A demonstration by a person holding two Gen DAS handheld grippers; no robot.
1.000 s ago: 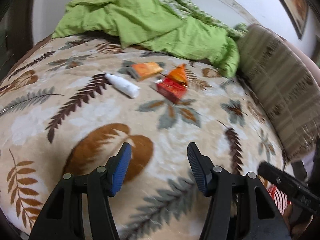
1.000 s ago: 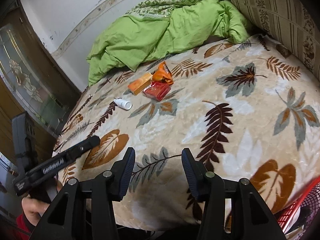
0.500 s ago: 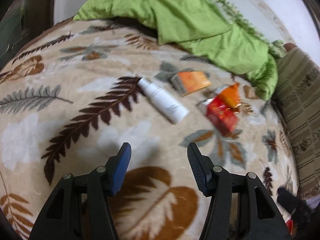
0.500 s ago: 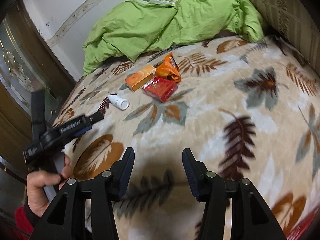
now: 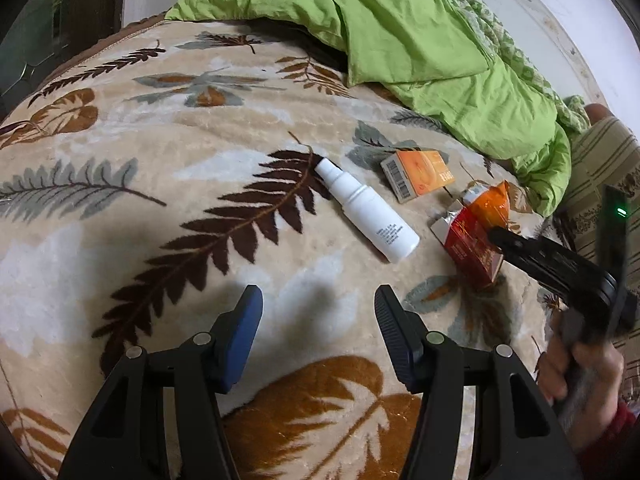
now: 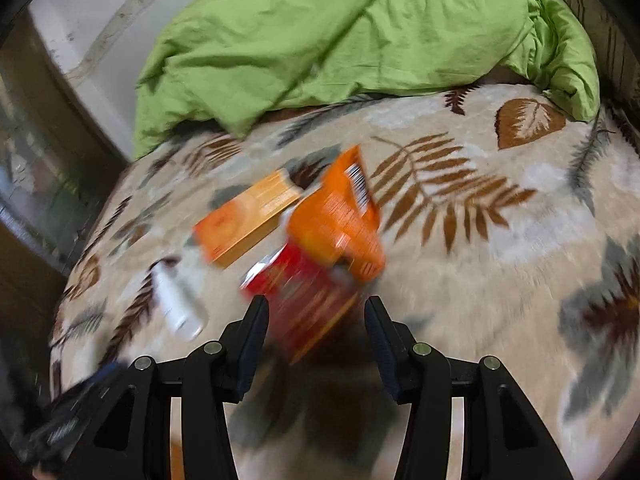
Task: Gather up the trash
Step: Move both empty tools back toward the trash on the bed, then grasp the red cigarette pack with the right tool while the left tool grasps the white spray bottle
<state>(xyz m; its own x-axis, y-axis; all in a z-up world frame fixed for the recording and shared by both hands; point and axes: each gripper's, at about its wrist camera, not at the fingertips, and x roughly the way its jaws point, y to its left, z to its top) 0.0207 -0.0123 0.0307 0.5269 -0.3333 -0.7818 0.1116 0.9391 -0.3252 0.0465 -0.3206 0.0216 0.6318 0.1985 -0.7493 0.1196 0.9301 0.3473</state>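
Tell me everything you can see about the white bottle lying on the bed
The white bottle is a slim, smooth cylinder that looks like plastic, with a narrower neck and a small cap pointing away toward the green quilt. Small dark print runs near its base. It lies on its side, angled diagonally on the leaf-patterned blanket, which is all that touches it. The orange box sits just beyond it, apart. The left gripper is open, short of it.

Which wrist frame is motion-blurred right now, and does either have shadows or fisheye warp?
Right wrist view: heavy motion smear over the red cardboard box, the orange snack bag and the white plastic spray bottle. Left wrist view: sharp, the bottle's print visible; soft shadows fall on the leaf-patterned blanket ahead of the left gripper. Both bulge at the edges, with dark corners.
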